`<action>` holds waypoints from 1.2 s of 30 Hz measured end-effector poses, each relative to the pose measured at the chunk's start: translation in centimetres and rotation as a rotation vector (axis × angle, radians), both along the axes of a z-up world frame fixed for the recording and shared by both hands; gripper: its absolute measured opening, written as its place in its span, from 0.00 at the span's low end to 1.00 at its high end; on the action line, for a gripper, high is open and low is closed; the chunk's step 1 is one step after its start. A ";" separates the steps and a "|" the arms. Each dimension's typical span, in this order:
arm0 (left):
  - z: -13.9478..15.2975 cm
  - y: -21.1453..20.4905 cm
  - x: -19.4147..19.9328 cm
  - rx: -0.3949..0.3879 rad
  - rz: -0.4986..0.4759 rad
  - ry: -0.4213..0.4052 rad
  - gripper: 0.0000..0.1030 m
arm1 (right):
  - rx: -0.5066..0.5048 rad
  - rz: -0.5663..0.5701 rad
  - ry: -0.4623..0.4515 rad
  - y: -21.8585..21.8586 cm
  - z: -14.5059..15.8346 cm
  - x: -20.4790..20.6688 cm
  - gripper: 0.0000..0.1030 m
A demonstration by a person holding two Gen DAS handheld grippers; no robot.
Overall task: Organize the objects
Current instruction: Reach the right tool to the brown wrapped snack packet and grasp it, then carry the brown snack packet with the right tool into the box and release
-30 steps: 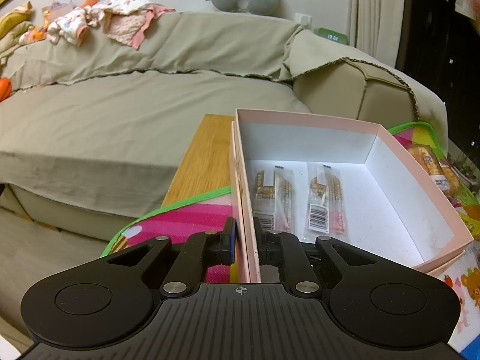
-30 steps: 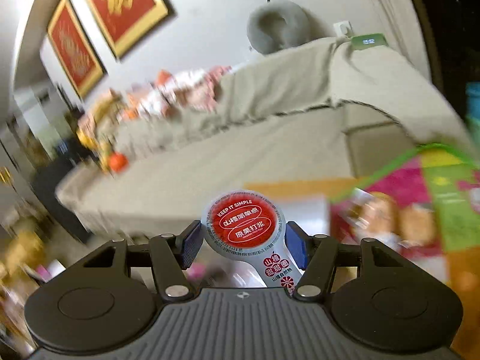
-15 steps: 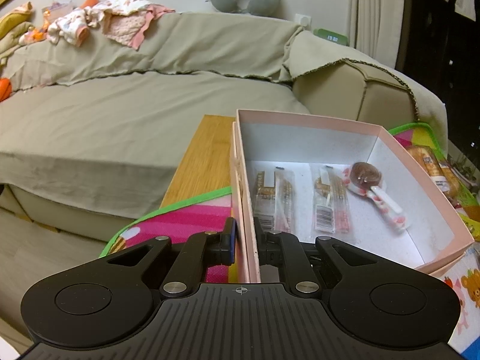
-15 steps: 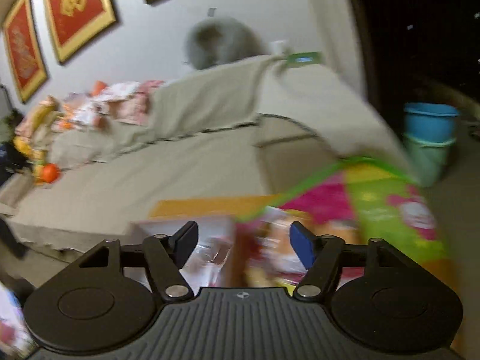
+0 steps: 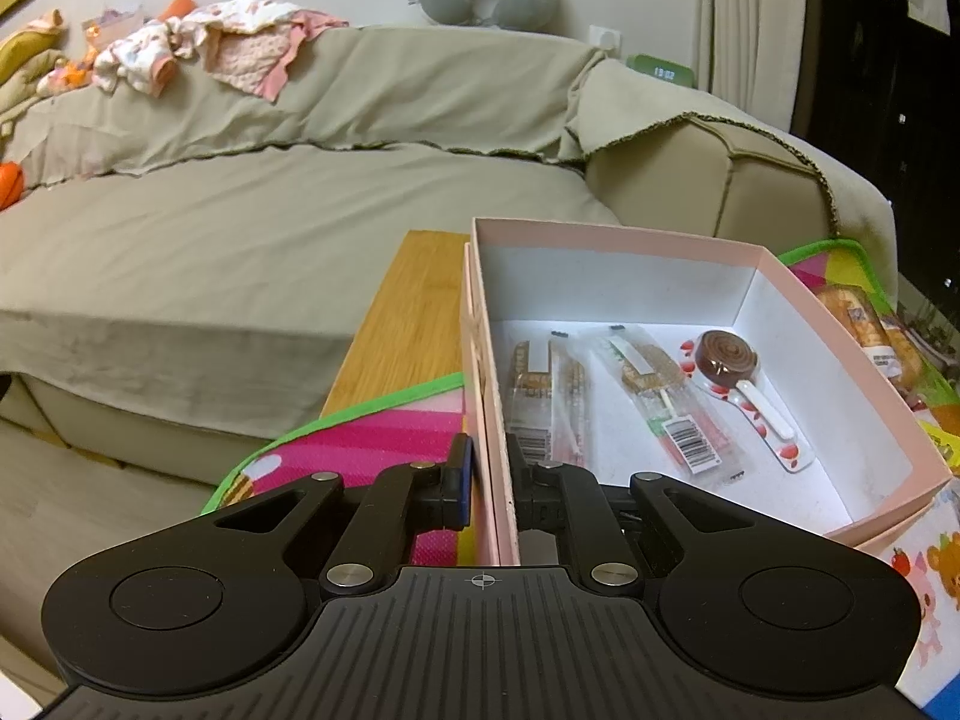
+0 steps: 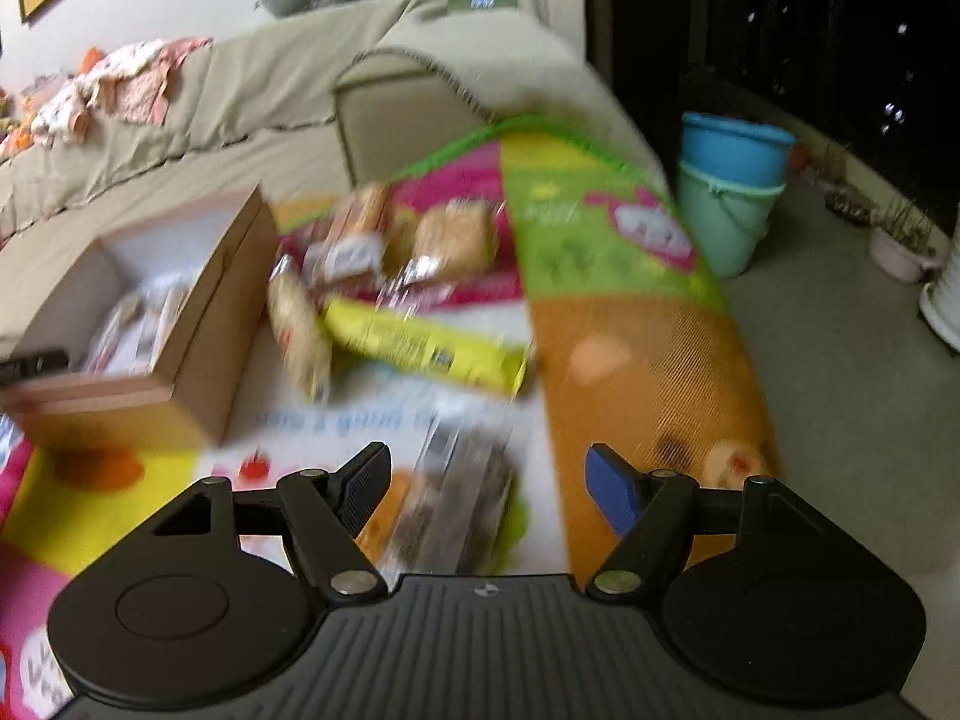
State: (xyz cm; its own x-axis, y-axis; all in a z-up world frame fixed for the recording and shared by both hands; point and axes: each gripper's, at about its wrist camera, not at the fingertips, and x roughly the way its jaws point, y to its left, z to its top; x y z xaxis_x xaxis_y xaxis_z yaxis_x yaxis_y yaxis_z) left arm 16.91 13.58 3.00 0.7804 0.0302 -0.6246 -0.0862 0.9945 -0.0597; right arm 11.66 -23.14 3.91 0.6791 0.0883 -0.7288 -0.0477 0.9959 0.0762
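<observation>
My left gripper (image 5: 491,474) is shut on the near left wall of the pink box (image 5: 840,330). Inside the box lie two clear snack packets (image 5: 549,396) and a lollipop-shaped snack with a brown disc (image 5: 729,357). My right gripper (image 6: 486,483) is open and empty, above a clear packet of dark snacks (image 6: 462,498) on the colourful mat (image 6: 630,348). The right wrist view is blurred; it shows the box (image 6: 198,324) at left, with bread packets (image 6: 384,240) and a yellow packet (image 6: 420,342) beside it.
A sofa with a beige cover (image 5: 240,222) runs behind the wooden table (image 5: 414,312). Clothes (image 5: 210,48) lie on its back. Two stacked buckets (image 6: 729,192) and plant pots (image 6: 900,240) stand on the floor to the right.
My right gripper held the red-topped lollipop snack a second ago, let it go into the box, opened, and swung right over the mat. My left gripper has stayed on the box wall.
</observation>
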 end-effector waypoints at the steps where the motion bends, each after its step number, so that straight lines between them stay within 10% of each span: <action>1: 0.0 0.0 0.0 -0.001 0.000 0.001 0.11 | 0.003 0.006 0.009 0.2 -0.4 -0.2 0.70; 21: -0.1 0.1 -0.1 -0.003 -0.004 0.005 0.11 | -0.130 0.231 -0.060 5.1 0.4 2.3 0.59; 28: -0.2 0.0 0.0 0.002 -0.003 0.003 0.11 | -0.078 0.089 0.032 2.0 -1.6 1.6 0.58; 36: -0.2 -0.2 0.1 0.002 -0.005 0.004 0.11 | -0.072 0.125 0.031 2.9 -1.8 0.5 0.35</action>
State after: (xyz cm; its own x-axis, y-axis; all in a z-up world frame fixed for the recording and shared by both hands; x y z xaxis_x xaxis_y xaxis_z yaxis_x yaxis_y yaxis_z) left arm 17.01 13.42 2.81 0.7783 0.0272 -0.6273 -0.0814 0.9950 -0.0578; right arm 12.15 -20.28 2.08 0.6433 0.1176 -0.7565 -0.1703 0.9854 0.0083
